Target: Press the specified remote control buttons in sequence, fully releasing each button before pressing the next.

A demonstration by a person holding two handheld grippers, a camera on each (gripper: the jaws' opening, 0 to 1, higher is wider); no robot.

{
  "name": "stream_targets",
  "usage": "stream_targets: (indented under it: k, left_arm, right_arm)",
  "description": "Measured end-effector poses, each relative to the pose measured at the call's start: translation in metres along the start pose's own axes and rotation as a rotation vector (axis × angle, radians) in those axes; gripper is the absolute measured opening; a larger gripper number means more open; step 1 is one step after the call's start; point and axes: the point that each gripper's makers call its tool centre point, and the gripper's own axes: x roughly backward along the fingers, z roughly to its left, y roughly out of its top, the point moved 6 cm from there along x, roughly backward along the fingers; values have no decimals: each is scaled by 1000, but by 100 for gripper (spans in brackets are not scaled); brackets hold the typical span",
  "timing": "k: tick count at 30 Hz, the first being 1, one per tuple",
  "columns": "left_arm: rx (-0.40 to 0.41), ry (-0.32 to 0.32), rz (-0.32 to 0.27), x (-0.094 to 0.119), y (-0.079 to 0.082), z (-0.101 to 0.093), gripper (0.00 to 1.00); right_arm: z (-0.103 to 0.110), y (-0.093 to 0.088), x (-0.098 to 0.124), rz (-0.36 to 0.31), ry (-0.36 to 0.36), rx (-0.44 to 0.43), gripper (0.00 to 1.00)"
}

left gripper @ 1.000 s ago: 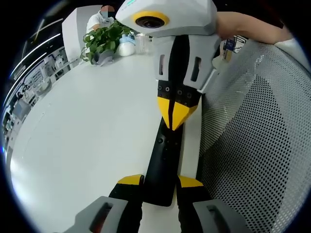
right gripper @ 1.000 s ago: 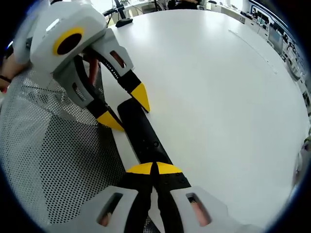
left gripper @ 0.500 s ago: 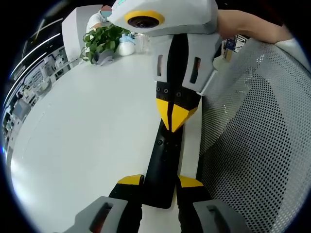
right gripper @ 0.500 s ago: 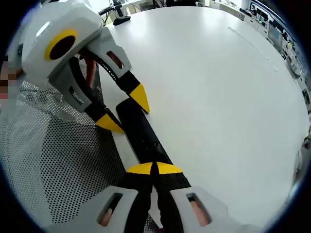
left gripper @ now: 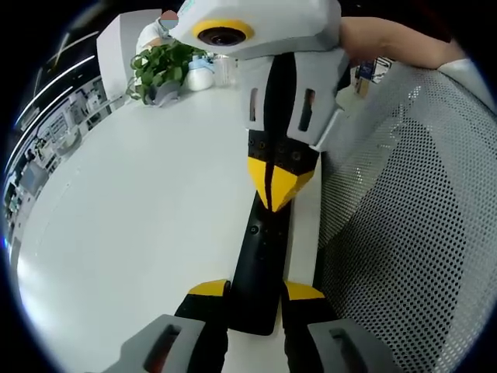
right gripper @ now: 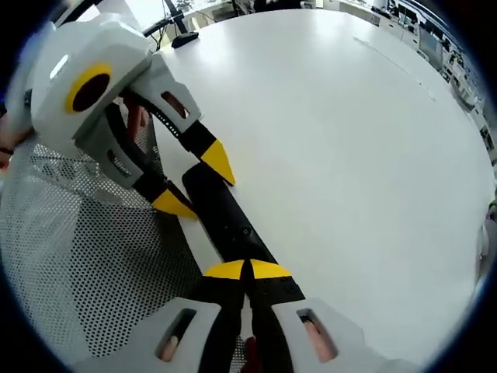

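Observation:
A long black remote control (left gripper: 260, 256) lies on the white table (left gripper: 140, 202) close to its edge. My left gripper (left gripper: 256, 289) is shut on the remote's near end, one yellow-tipped jaw on each side. From the top of the left gripper view my right gripper (left gripper: 273, 190) comes down shut, its joined yellow tips resting on the remote's upper face. In the right gripper view the right gripper (right gripper: 248, 270) is shut on top of the remote control (right gripper: 225, 217), and the left gripper (right gripper: 195, 183) straddles its far end.
A grey mesh chair back (left gripper: 404, 217) stands right beside the table edge and shows as the mesh chair back (right gripper: 85, 249) in the right gripper view. A potted plant (left gripper: 159, 66) and a white bottle (left gripper: 203, 76) stand at the far end. A person's arm (left gripper: 388, 39) reaches in.
Almost nothing has changed. The right gripper has leaned slightly while its shut tips stay on the remote. The left gripper keeps its hold.

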Motion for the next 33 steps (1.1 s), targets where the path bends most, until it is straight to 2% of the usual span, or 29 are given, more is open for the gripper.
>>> stream_targets:
  k: [18,33]
  left_arm:
    - [-48,-33,-11,-5,6,-8,24]
    - [-59,-39,-10,-6,7,-8,24]
  right_arm:
    - [-3,13,4,-95,25,-76,0]
    - [-2,11,-3,-58,5,-65,0]
